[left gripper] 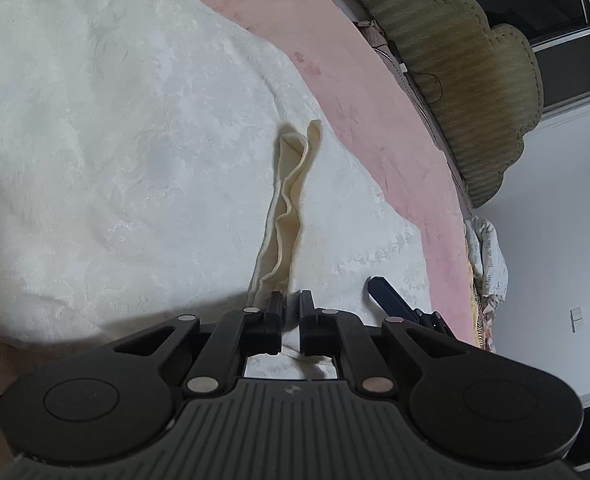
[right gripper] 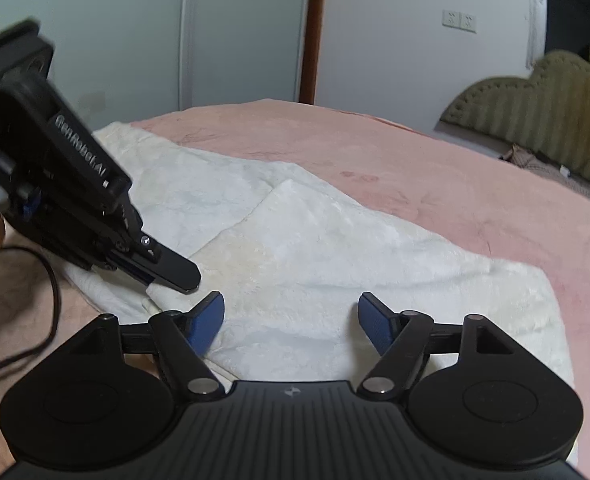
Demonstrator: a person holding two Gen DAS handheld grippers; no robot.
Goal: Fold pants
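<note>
The fluffy white fleece pants [right gripper: 295, 248] lay spread on the pink bed [right gripper: 435, 168]. At their left edge, the left gripper [right gripper: 175, 276] had its jaws clamped on a fold. Right of it, the right gripper [right gripper: 291, 320] hovered over the pants, jaws apart, holding nothing.

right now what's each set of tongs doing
left tongs: shut on the white pants edge
right tongs: open, holding nothing

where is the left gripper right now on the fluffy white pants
In the right wrist view the left gripper sits at the left, shut on the near left edge of the fluffy white pants spread over the pink bedspread.
</note>
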